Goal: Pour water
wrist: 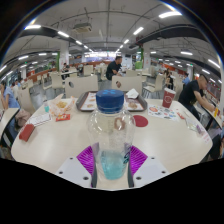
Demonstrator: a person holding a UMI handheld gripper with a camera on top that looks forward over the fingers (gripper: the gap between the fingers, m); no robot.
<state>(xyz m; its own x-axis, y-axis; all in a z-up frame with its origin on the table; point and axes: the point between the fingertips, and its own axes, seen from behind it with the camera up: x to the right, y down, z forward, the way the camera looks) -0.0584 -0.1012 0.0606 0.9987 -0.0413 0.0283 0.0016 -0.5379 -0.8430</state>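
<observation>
My jaws clamp the upright, blue-capped water bottle above the bench; cups beyond.

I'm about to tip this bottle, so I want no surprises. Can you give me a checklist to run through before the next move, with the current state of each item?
1. Bottle between the gripper fingers: ok, it sits centred between the purple pads.
2. Firm grip on both sides: cannot tell, the pads look close against the bottle but contact is not clear.
3. Blue cap removed for pouring: not ok, it is on the bottle.
4. Bottle upright: ok, it stands straight.
5. Receiving vessel identified: cannot tell, a red cup stands far off on the table, its opening not readable.
6. Water in bottle: cannot tell.
</observation>
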